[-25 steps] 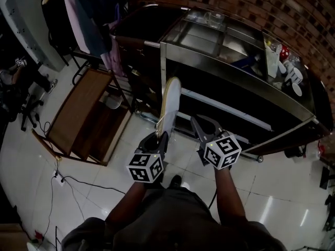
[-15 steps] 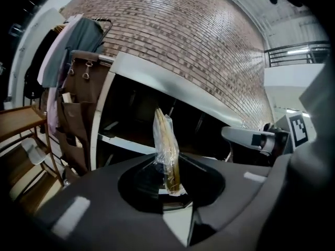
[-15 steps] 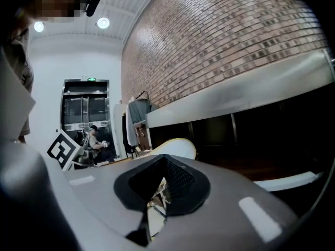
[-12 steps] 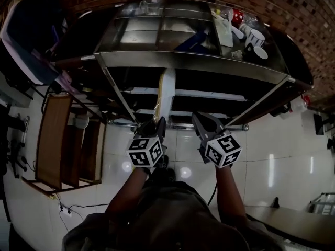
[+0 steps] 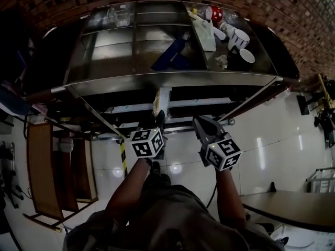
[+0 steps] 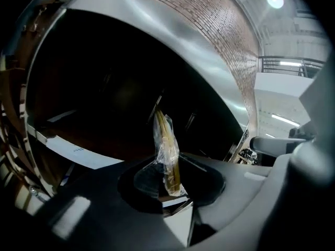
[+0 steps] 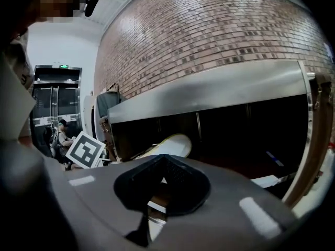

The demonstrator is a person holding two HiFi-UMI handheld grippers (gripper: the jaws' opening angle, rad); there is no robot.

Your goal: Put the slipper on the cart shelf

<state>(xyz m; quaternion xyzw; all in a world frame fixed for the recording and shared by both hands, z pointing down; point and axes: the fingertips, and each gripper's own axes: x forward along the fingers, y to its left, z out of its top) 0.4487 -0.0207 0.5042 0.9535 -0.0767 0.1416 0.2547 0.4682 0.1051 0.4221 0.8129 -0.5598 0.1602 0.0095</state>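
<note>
View swung round to face the cart [image 5: 172,79] square-on. Slipper [image 5: 162,98] in the left gripper [image 5: 158,120] carried forward: its toe is now under the top shelf's front edge, where before it stood clear in front. Right gripper [image 5: 205,125] advanced alongside. Wooden rack [image 5: 41,171] shifted to lower left of view.

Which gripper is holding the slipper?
The left gripper: it is shut on the end of the pale slipper. The right gripper beside it holds nothing.

The slipper [image 5: 161,101] runs under the cart's top shelf [image 5: 172,79], its far end seemingly hidden there.
</note>
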